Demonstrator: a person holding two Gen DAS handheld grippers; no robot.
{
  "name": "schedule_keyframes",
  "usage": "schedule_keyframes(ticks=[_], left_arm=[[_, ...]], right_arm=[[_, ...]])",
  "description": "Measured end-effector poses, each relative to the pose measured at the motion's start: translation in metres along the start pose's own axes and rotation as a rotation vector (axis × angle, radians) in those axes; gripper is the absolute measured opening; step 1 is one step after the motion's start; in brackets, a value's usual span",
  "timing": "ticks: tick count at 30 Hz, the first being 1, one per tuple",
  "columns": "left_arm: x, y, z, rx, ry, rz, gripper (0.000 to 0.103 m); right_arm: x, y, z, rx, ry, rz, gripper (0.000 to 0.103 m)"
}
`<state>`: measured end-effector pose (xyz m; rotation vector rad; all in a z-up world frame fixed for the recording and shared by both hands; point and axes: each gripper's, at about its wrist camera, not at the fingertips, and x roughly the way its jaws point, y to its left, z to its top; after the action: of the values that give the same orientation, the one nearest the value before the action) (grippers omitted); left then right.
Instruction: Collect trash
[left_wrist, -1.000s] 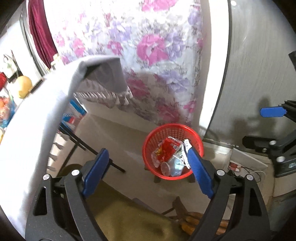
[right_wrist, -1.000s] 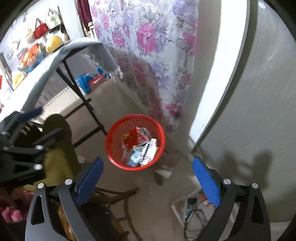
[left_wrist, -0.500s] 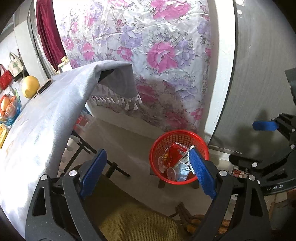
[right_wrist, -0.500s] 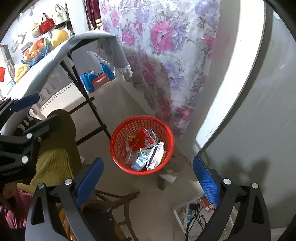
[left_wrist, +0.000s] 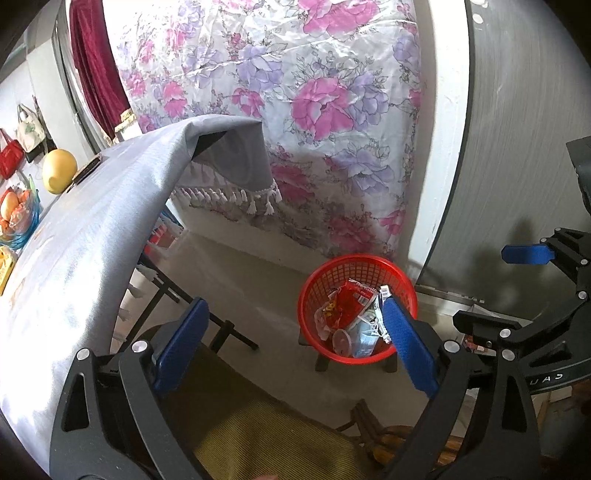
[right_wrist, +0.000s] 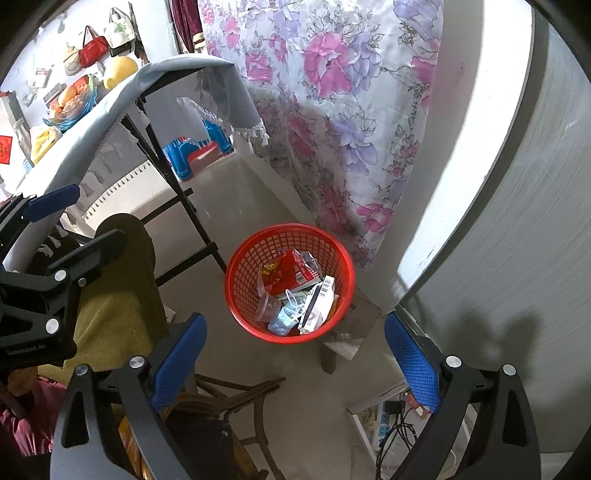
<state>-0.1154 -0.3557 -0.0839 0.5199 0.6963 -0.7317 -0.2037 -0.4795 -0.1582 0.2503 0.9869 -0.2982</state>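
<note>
The red basket sits on the floor by the floral curtain, w/ wrappers, a mask & a box inside. Both grippers, left & right, hang above it, jaws wide, empty. Next piece likely lies on the table; the holder does best approaching low & square.

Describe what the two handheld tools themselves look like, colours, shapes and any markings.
Both match. The left tool and the right tool each have two black angular arms with triangular cut-outs and silver screw heads. Their fingers carry blue rectangular pads with a fine grid texture. White lettering marks each black body, too blurred to read. No cables or sleeves show.
</note>
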Motion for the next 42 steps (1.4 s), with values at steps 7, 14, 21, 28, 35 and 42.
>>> schedule_keyframes(ticks=[7, 14, 21, 28, 35, 42], left_arm=[[0.0013, -0.0007, -0.0009, -0.003, 0.007, -0.001, 0.091], [0.0022, -0.0001, -0.0006, -0.008, 0.013, -0.001, 0.092], [0.0045, 0.001, 0.0002, -0.018, 0.026, -0.013, 0.092], [0.004, -0.001, 0.0002, -0.01, 0.024, -0.014, 0.092], [0.0044, -0.0016, 0.0002, -0.011, 0.025, -0.013, 0.092], [0.0045, -0.0018, 0.0, -0.009, 0.026, -0.013, 0.092]], right_arm=[[0.002, 0.0025, -0.0033, 0.001, 0.009, 0.007, 0.095], [0.0028, 0.0013, -0.0028, 0.006, 0.012, 0.012, 0.095], [0.0032, 0.0006, -0.0023, 0.006, 0.013, 0.014, 0.095], [0.0031, 0.0024, -0.0028, 0.006, 0.012, 0.018, 0.095], [0.0034, 0.0022, -0.0024, 0.006, 0.013, 0.018, 0.095], [0.0035, 0.0054, -0.0018, 0.002, 0.014, 0.022, 0.095]])
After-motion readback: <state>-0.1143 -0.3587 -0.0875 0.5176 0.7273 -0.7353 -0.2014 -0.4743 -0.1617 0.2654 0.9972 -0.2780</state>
